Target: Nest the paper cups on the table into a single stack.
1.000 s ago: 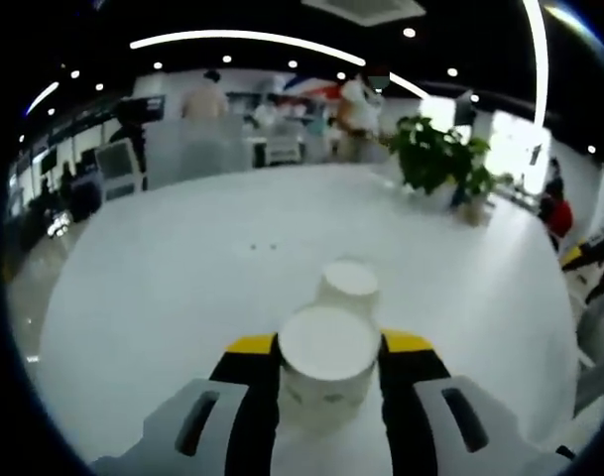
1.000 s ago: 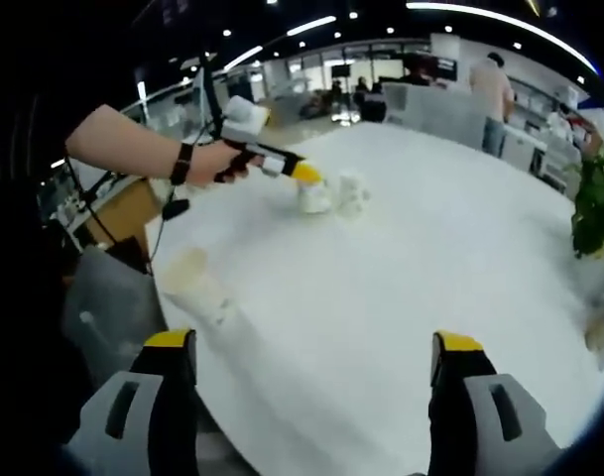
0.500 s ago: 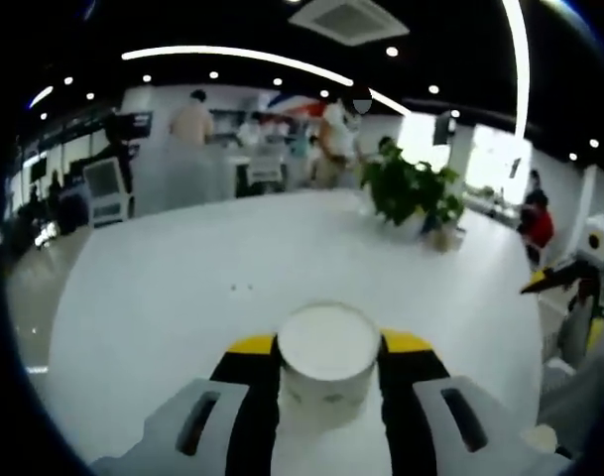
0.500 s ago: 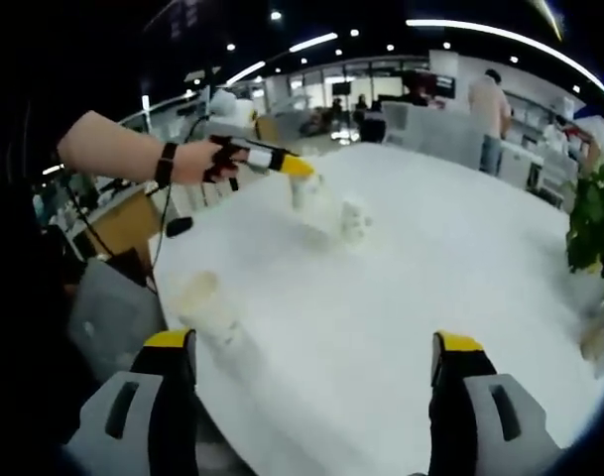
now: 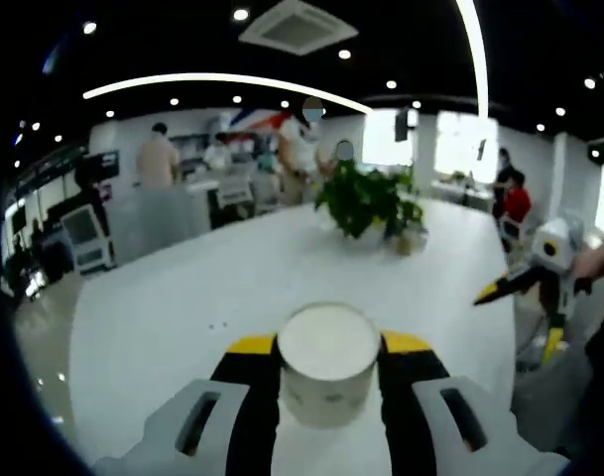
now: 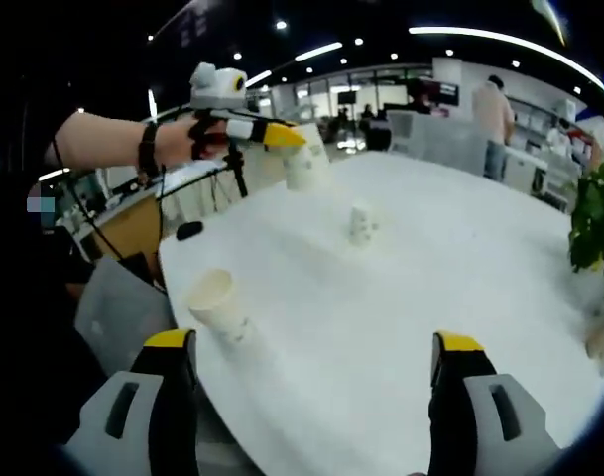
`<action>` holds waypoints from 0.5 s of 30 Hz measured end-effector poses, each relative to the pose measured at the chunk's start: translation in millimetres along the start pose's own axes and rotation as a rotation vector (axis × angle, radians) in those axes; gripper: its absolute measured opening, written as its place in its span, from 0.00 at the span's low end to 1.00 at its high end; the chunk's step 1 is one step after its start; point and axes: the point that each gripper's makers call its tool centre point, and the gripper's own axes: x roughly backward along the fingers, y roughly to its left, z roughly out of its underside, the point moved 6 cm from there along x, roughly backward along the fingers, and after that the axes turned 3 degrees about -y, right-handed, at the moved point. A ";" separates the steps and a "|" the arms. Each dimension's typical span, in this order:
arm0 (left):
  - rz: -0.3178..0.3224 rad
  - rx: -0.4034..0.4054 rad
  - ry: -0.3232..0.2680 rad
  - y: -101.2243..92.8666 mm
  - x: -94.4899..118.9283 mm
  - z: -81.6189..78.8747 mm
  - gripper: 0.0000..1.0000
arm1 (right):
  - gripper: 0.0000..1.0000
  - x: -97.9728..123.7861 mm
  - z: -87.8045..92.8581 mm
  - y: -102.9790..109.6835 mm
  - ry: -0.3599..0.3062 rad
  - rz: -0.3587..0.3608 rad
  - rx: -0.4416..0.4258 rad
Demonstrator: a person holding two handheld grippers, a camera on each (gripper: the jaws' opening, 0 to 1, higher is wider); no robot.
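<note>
The left gripper is clenched on a white paper cup. The cup sits snug between the two yellow-tipped jaws, and its open top faces the camera. In the right gripper view, that left gripper holds the same cup up in the air, above the far left side of the white table.

Two more paper cups are on the table. One cup is near the left edge, close to the right gripper, with its open mouth up. It looks tilted or on its side, but it is hard to tell. The other small cup stands farther away, near the middle of the table.

The right gripper is wide open and holds nothing. It hangs over the near edge of the table. In the left gripper view, it shows at the right side.

To do this step well, I think the held cup should be kept straight and lined up right over another cup. Then it should go down slowly, so it slides in and does not knock the other cup over. Squeezing too hard could crush the thin paper.
</note>
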 end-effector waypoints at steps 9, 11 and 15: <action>0.010 -0.007 -0.026 -25.2 22.0 -20.1 0.37 | 0.96 -1.3 -0.3 -9.2 -0.013 -0.035 0.005; 0.004 -0.004 -0.033 -28.7 26.1 -22.0 0.37 | 0.96 -2.1 -0.8 -7.7 -0.012 -0.043 0.005; 0.001 0.007 -0.046 -36.9 32.0 -23.5 0.37 | 0.95 -6.3 1.9 -7.7 -0.003 -0.057 0.013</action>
